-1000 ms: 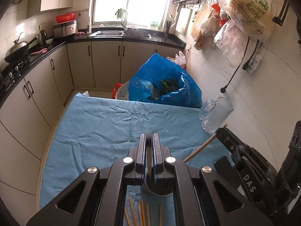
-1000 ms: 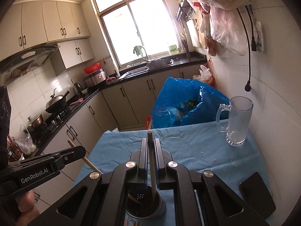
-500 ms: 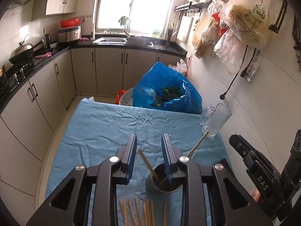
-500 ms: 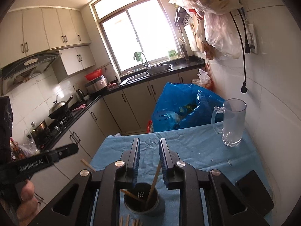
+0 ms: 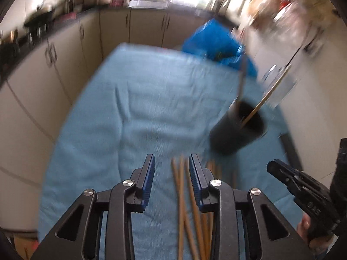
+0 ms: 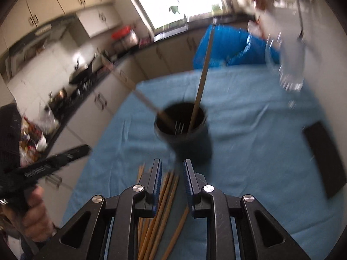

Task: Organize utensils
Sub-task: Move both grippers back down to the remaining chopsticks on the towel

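Overhead, both of our wrist cameras looked down on the desk (image 5: 104, 117) under its wrinkled blue cloth (image 6: 249, 130), and both views were smeared by motion blur. Our left gripper (image 5: 171, 179) had its two blue-padded fingers (image 5: 149, 173) apart with nothing clamped between them; a loose bundle of wooden chopsticks (image 5: 184, 205) lay flat on the cloth beneath it, running toward 6 o'clock between and just right of the fingers. At about 2 o'clock from that gripper stood the dark round utensil holder (image 5: 238, 130), with two sticks leaning out of it, one pale one (image 5: 269, 93) tilted toward 1 o'clock.

Our right gripper (image 6: 172, 177) was likewise spread and empty. The same chopsticks (image 6: 160, 203) lay under and to the left of it, fanned toward 6 o'clock. The holder (image 6: 184, 134) sat just beyond the fingertips at 12 o'clock, holding one long stick (image 6: 201, 82) nearly upright and another (image 6: 147, 104) slanting out toward 10 o'clock.

Farther off we saw a clear glass mug (image 6: 290, 65) near the wall at 2 o'clock, a blue plastic bag (image 6: 227, 45) past the far edge of the desk, and a flat black object (image 6: 325, 158) on the cloth at 3 o'clock. Each view caught the other gripper at its edge: the right one (image 5: 303, 186) at 4 o'clock, the left one (image 6: 49, 164) at 9 o'clock.
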`<action>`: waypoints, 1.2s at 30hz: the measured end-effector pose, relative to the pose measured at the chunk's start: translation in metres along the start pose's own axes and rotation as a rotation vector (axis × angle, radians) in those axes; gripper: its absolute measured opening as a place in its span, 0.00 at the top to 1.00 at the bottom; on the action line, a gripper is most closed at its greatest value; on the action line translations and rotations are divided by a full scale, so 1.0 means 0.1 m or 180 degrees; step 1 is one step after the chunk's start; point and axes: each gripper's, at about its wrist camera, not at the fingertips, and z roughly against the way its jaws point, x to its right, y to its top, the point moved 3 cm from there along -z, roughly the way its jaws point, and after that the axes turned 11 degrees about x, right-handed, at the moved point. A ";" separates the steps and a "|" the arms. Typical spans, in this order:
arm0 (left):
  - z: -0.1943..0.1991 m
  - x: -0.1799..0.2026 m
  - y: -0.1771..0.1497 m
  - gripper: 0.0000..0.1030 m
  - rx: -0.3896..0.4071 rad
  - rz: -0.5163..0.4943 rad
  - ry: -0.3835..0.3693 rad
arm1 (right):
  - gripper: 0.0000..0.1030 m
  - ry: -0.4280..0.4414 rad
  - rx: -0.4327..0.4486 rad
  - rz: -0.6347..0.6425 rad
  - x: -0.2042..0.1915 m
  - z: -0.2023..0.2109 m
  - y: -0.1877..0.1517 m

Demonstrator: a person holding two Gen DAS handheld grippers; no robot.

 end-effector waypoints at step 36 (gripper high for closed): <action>-0.88 0.19 -0.38 0.91 -0.0553 -0.0210 0.0016 | 0.82 -0.0308 -0.0503 -0.0404 0.15 -0.59 -0.45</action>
